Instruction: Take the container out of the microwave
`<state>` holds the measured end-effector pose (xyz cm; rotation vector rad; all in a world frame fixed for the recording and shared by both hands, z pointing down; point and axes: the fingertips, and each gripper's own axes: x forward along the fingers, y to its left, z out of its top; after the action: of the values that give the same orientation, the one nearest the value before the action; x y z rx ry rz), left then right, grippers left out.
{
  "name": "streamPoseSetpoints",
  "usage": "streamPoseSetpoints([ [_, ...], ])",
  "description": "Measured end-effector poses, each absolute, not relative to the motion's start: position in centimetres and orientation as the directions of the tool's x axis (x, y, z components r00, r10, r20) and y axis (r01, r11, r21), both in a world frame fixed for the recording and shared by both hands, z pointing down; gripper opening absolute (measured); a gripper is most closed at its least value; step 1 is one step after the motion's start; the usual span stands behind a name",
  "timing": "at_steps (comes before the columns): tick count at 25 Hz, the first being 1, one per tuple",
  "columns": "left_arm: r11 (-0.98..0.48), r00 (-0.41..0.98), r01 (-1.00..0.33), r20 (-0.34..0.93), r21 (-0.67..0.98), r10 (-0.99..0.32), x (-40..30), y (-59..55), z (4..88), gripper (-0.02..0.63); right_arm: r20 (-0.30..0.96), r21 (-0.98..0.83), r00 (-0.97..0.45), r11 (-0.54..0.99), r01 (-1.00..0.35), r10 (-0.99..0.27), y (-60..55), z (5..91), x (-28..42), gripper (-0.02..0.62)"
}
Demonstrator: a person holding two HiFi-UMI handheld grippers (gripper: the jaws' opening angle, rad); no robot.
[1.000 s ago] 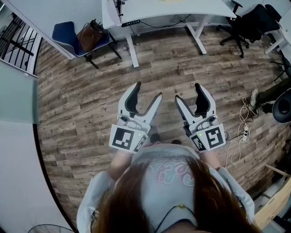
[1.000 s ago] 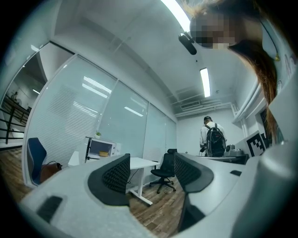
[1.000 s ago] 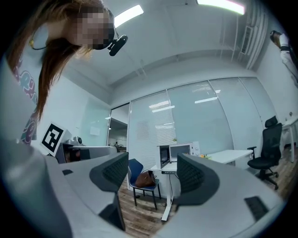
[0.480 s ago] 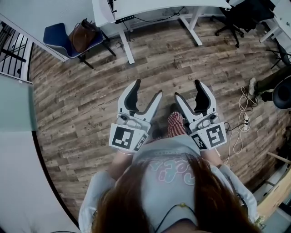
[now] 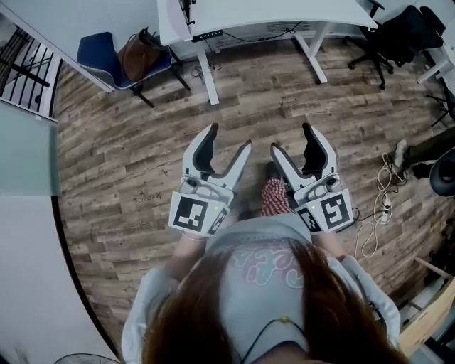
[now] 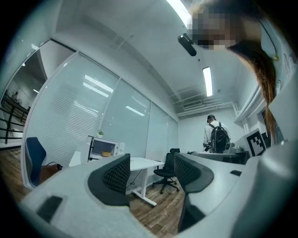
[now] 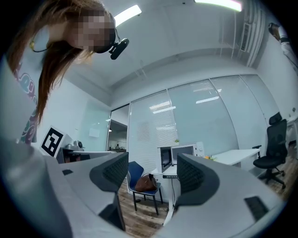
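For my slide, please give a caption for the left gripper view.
Left tool, jaws apart and empty, pointing across the office toward a microwave on a white desk.

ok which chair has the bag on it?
The blue chair, left of the white desk: brown bag on its seat. The black office chair is off to the right.

Two grippers (image 5: pixel 230 136) (image 5: pixel 290 136); one microwave (image 6: pixel 104 148); one blue chair (image 5: pixel 98 51); one bag (image 5: pixel 142 51).
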<state>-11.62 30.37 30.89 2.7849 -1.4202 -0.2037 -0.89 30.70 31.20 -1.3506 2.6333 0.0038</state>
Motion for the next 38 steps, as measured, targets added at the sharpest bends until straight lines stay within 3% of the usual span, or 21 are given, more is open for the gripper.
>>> streamPoseSetpoints([
  [38, -0.491, 0.481, -0.869, -0.133, 0.059, -0.867, -0.6, 4.1, 29.4, 0.262, -0.203, -0.102, -0.638, 0.664, -0.741, -0.743, 2.6, 30.0, 11.1, 0.310],
])
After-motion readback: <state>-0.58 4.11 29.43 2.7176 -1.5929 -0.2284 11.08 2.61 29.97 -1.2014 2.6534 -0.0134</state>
